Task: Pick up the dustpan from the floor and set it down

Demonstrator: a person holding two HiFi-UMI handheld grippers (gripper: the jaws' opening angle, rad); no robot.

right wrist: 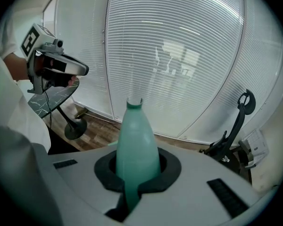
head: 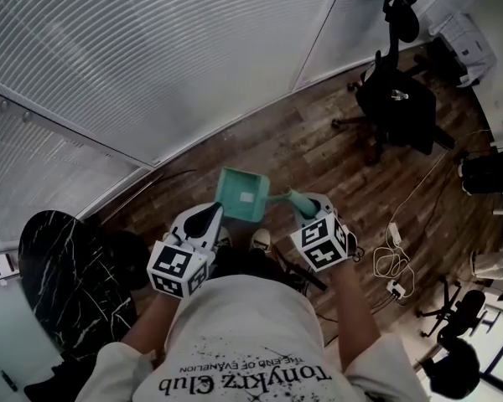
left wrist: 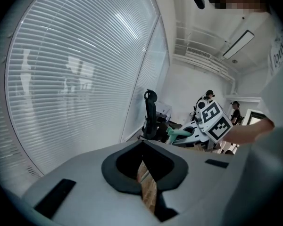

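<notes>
From above, the right gripper [head: 306, 205] holds the teal dustpan [head: 243, 194] over the wood floor [head: 318, 153], with the office chair [head: 396, 100] well clear. In the left gripper view, the left gripper [left wrist: 144, 173] has its fingers [left wrist: 119, 175] together and empty. In the right gripper view, fingers [right wrist: 104, 173] are clamped on the handle [right wrist: 137, 140], with blinds [right wrist: 179, 55] behind.

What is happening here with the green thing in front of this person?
A person stands by window blinds with a gripper in each hand. The right gripper is clamped on the handle of a green dustpan and holds it above the wooden floor, not yet set down. The left gripper hangs beside it, jaws together and empty.
</notes>
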